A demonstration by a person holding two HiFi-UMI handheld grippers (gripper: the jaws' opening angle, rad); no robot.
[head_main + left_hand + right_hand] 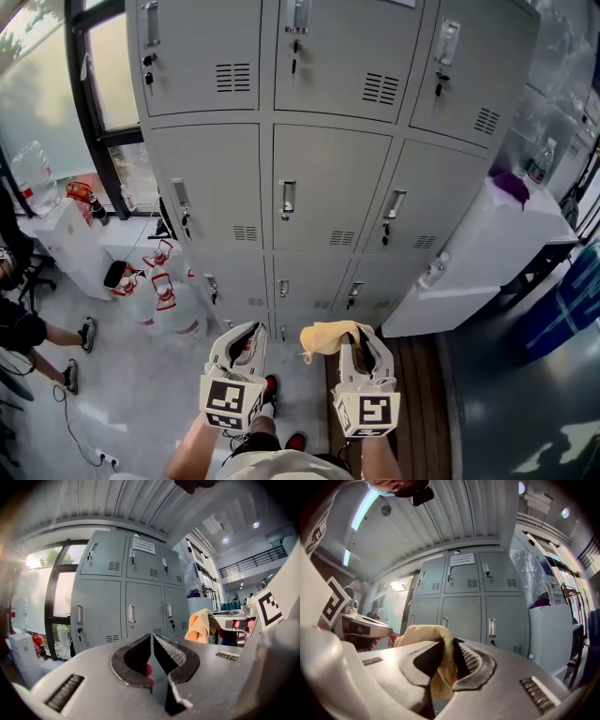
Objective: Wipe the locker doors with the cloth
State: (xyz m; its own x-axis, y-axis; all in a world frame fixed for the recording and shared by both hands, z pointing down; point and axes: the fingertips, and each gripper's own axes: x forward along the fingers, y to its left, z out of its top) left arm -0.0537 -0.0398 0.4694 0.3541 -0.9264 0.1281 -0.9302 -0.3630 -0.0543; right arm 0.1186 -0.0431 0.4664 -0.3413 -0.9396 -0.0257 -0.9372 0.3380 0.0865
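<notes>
A grey bank of lockers [328, 178] stands in front of me, with its doors closed and a handle on each. My right gripper [354, 339] is shut on a yellow cloth [328, 336], held low and short of the doors. In the right gripper view the cloth [421, 634] bunches out between the fingers of the right gripper [449, 645], with the lockers [464, 606] behind. My left gripper [246, 342] hangs beside it, shut and holding nothing. The left gripper view shows the left gripper [153, 638] with its tips together, the lockers [140, 597] beyond, and the cloth [199, 625] off to the right.
A white cabinet [487, 244] with a purple thing [512, 186] on top stands against the lockers' right side. Water jugs [169, 302] sit on the floor at the left, below a window [47, 103]. A seated person's legs [37, 333] show at far left.
</notes>
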